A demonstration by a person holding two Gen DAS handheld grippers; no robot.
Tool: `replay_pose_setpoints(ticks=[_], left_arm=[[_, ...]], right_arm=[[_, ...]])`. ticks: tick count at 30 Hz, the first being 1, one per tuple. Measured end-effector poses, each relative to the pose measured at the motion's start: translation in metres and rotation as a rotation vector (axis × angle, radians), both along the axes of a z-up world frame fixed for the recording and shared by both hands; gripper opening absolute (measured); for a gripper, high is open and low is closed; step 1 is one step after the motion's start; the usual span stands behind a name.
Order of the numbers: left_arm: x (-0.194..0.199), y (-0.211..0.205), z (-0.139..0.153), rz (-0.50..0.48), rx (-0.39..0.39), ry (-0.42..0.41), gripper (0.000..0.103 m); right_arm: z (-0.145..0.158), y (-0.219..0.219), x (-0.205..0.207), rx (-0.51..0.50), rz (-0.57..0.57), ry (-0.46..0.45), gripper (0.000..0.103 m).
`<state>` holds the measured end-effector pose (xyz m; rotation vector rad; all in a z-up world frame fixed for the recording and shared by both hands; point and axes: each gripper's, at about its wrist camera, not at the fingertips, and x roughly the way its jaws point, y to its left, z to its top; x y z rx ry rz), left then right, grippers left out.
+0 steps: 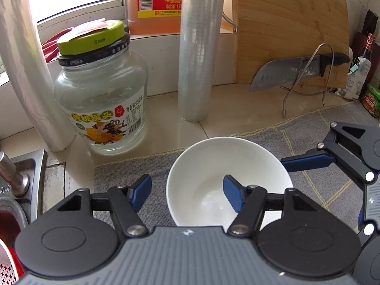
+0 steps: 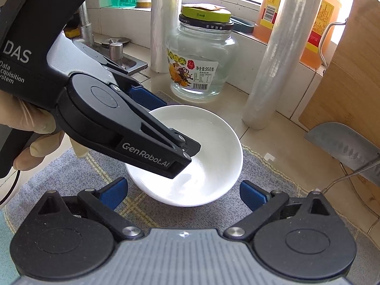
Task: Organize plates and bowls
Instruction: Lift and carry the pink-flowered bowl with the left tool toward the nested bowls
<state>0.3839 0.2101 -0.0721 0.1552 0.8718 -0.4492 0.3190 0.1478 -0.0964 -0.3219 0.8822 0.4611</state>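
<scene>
White bowl (image 1: 228,180): on grey cloth (image 1: 308,140) over tiled surface (image 1: 166,128). Left gripper (image 1: 187,193): jaws apart, straddling the near-left rim, one finger inside. Right gripper (image 2: 182,193): jaws apart, just beside the bowl. Behind: glass jar (image 1: 102,104), knife (image 1: 296,71), windowsill.

in the left wrist view, the near side of the white bowl (image 1: 228,166) is hidden behind the left hand-held gripper (image 1: 187,193) body. the right hand-held gripper (image 1: 306,161) is cut off by the right edge, showing one blue finger only. the orange bottle (image 1: 154,4) runs off the top edge. in the right wrist view, the left hand-held gripper covers part of the bowl's left rim and inside. the knife (image 2: 344,149) is cut off at the right edge, its handle unseen. the jar's (image 2: 201,54) small label print is too fine to read.
</scene>
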Motion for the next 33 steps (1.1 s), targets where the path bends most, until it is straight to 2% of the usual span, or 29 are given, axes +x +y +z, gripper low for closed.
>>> replay_pose_setpoints(ticks=[12,26,33], left_arm=[[0.002,-0.003,-0.001,-0.038,-0.012,0.024,0.055],[0.002,-0.004,0.002,-0.065,-0.020,0.029,0.053],[-0.006,-0.006,0.009,-0.075,-0.018,0.028,0.053]], right_arm=[[-0.003,-0.001,0.003,0.003,0.013,0.001,0.091],[-0.001,-0.002,0.001,0.000,0.014,0.002,0.090],[0.009,-0.004,-0.009,-0.004,0.019,-0.003,0.090]])
